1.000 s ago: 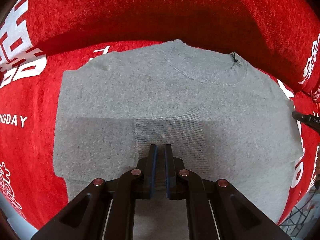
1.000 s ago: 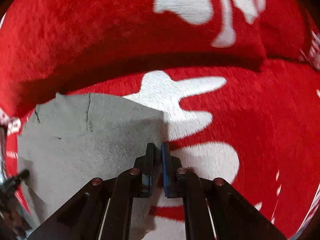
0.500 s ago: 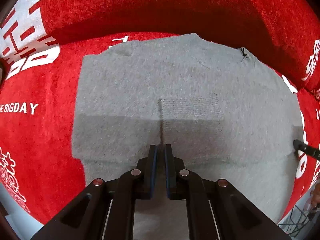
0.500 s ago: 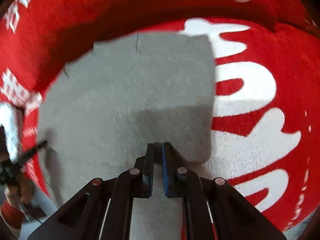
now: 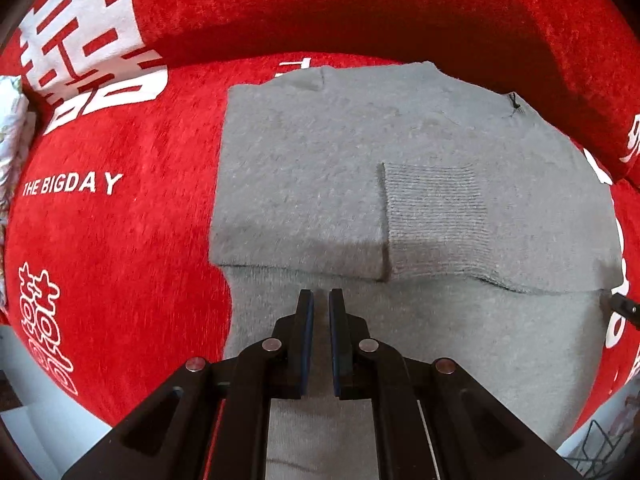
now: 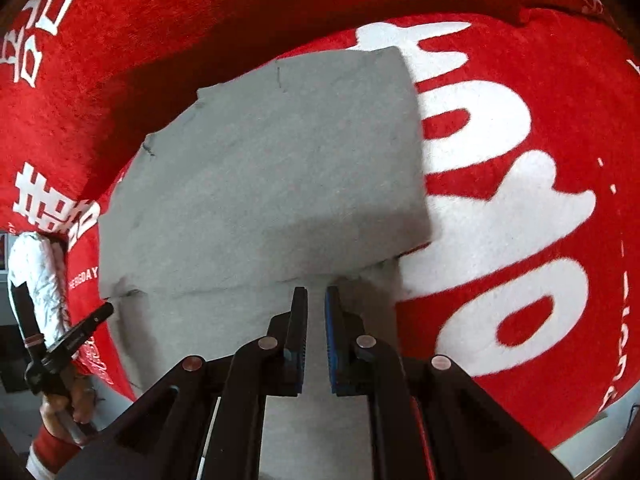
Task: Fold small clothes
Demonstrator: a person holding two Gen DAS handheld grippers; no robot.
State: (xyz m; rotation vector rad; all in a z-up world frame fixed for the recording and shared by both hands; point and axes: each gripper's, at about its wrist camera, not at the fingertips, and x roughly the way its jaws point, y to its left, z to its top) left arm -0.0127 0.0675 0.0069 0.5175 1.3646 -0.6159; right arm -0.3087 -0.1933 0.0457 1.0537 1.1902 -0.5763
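Observation:
A grey knit sweater [image 5: 304, 184] lies flat on the red sofa seat, neck toward the backrest. Both sleeves are folded in across the chest, and a ribbed cuff [image 5: 434, 204] rests near the middle. My left gripper [image 5: 320, 300] hangs above the sweater's lower body, just below the folded sleeve edge, shut with nothing in it. In the right wrist view the sweater [image 6: 272, 168] fills the centre. My right gripper [image 6: 316, 296] hovers over its lower right part; its jaws are opening and nothing is between them. The left gripper [image 6: 82, 330] shows at that view's left edge.
The red plush seat [image 5: 120, 220] carries white printed characters, and the backrest cushion [image 5: 320, 8] rises right behind the collar. A silvery white bundle [image 6: 36, 272] lies at the seat's left end. A wire basket [image 5: 592, 448] and pale floor sit beyond the front edge.
Both grippers have drawn back from the folded sleeves toward the sweater's hem. The ribbed cuff stays lying on the chest. The right jaws have parted slightly.

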